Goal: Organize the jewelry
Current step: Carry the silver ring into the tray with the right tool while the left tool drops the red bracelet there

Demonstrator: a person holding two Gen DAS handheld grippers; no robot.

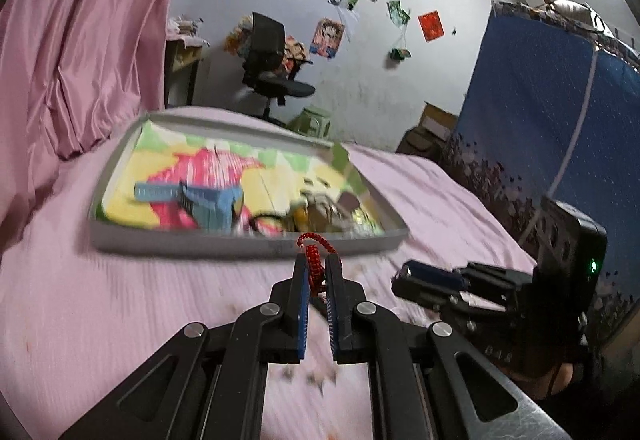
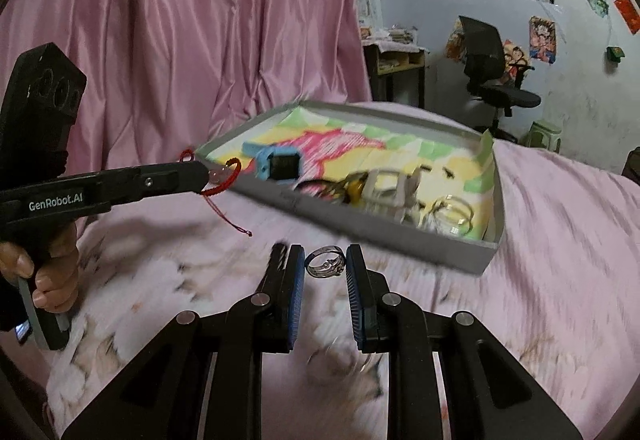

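Blurring tray (image 2: 488, 252) contents | left tongs (image 1: 318, 272) pinch red bracelet (image 1: 314, 260), seemingly

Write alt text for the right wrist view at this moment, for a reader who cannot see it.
The right gripper holds a silver ring between its blue pads above a pink bedspread. To its left, the left gripper, held by a hand, clamps a red cord bracelet near a shallow grey tray of jewelry.

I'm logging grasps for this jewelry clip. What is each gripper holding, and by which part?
The left gripper pinches the red cord bracelet along its braided cord. The right gripper clamps the silver ring across its band.
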